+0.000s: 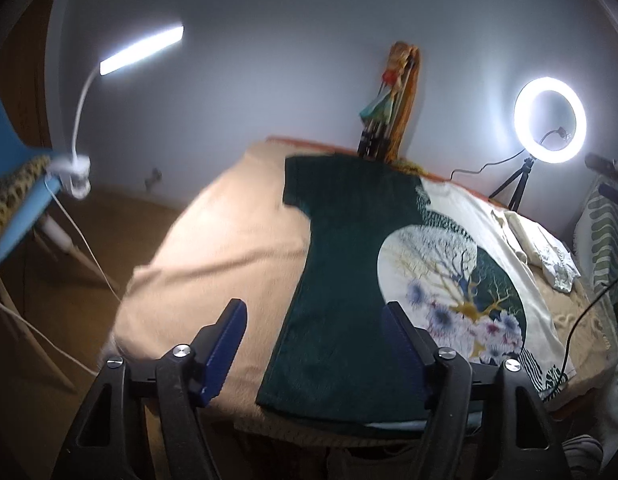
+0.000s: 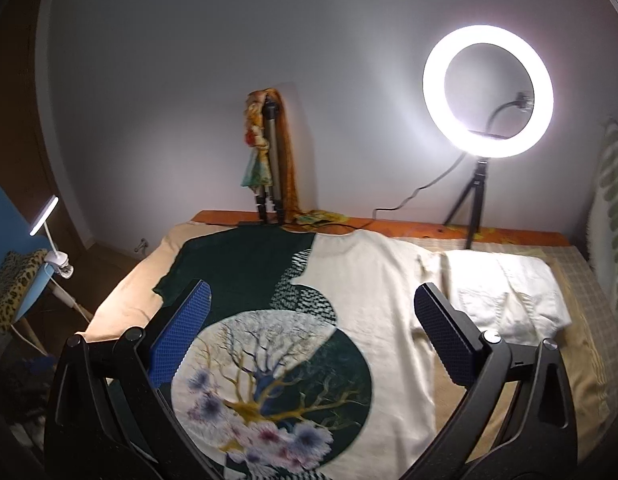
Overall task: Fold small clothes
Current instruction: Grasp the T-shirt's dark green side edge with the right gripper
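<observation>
Left tongs: jaws spread wide, nothing held, hovering above dark green half of T-shirt. Right tongs: jaws spread wide, empty, above same shirt's printed front.

T-shirt lies flat on beige-covered tabletop, half green, half cream, tree-and-flower print between right tongs' jaws.

Folded cream garment ahead-right of right tongs, touching shirt's sleeve, possibly overlapping; view blurred.

Ring light lit, far ahead-right.
</observation>
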Demonstrator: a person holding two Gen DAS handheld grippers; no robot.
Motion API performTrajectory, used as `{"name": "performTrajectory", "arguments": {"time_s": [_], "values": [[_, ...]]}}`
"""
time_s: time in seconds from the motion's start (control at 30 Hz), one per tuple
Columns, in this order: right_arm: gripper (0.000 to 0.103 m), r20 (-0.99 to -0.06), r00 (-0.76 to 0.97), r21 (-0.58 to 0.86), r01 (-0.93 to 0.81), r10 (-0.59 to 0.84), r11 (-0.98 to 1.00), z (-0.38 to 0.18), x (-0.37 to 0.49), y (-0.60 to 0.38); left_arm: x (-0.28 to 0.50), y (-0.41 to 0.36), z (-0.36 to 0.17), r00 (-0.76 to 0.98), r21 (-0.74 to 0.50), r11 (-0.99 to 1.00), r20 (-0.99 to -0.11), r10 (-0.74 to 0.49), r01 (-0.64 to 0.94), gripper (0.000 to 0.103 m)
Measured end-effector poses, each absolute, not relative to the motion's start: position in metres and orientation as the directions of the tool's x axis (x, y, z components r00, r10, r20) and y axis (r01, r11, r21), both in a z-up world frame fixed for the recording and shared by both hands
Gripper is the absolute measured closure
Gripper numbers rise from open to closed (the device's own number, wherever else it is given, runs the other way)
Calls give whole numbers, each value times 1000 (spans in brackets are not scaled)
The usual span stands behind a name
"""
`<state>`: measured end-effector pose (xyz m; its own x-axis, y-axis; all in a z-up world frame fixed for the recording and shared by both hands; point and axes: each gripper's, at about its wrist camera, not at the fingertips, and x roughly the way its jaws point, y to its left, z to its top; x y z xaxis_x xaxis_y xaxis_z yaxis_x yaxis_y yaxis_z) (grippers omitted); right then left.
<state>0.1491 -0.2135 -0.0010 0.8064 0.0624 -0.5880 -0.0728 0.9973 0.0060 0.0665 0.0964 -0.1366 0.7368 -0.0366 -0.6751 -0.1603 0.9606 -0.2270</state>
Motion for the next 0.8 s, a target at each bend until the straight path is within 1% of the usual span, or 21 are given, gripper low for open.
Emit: {"name": "performTrajectory", "arguments": {"time_s": [0.1, 0.2, 0.3, 0.5, 0.63, 0.73, 0.8], "values": [[0, -615, 780, 27, -125, 115, 992, -9, 174, -188, 70, 107, -160, 701, -276, 947, -708, -87, -161, 42], [0, -641, 747, 57, -186, 178, 981, -18, 199, -158, 72, 111, -176, 686, -287, 943, -721, -99, -166, 47], [0, -669, 701, 117, -230, 247, 966, -31, 229, -127, 76, 114, -190, 673, -298, 940, -731, -114, -166, 50], [0, -718, 609, 214, -267, 337, 940, -72, 290, -72, 82, 115, -211, 663, -322, 937, -732, -154, -138, 55], [3, -750, 555, 243, -275, 360, 930, -102, 331, -33, 86, 115, -220, 665, -327, 938, -726, -172, -115, 60], [4, -770, 528, 242, -278, 359, 929, -125, 360, -3, 88, 122, -224, 675, -349, 930, -714, -186, -113, 61], [4, -783, 516, 226, -283, 347, 932, -140, 378, 17, 89, 126, -228, 671, -375, 922, -709, -217, -99, 61]]}}
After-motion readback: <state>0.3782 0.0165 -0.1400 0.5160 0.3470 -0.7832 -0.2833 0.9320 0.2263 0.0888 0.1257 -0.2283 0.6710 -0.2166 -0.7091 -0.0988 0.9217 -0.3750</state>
